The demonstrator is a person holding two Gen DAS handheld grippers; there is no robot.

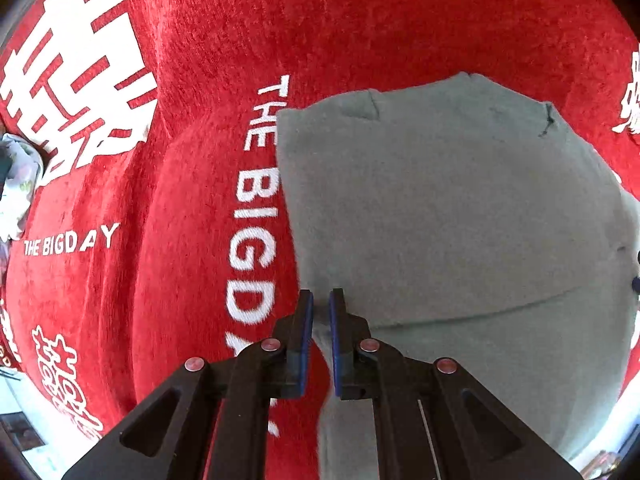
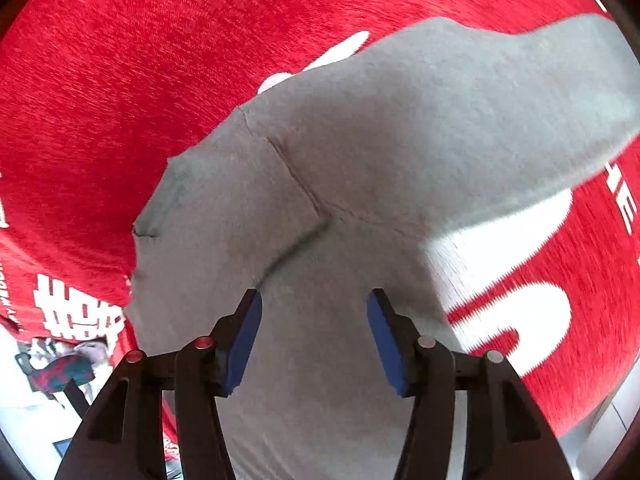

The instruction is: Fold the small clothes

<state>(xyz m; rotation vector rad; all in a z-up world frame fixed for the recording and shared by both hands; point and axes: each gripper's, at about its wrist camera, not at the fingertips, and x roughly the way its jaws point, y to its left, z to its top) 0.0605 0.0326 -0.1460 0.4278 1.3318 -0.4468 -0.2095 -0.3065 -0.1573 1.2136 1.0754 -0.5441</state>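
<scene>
A small grey-green garment [image 1: 440, 220] lies flat on a red cloth [image 1: 192, 60] with white lettering. My left gripper [image 1: 321, 304] is at the garment's left edge, its blue-padded jaws nearly closed with the garment's edge between them. In the right wrist view the same garment [image 2: 360, 140] shows a seam and a part stretching to the upper right. My right gripper [image 2: 314, 306] is open just above the garment, with cloth under the gap and nothing held.
The red cloth [image 2: 100, 80] covers the whole surface in both views. A white and green bundle [image 1: 18, 176] lies at the far left edge. Beyond the cloth's lower left edge, a dark red and teal object [image 2: 60, 374] sits on a pale floor.
</scene>
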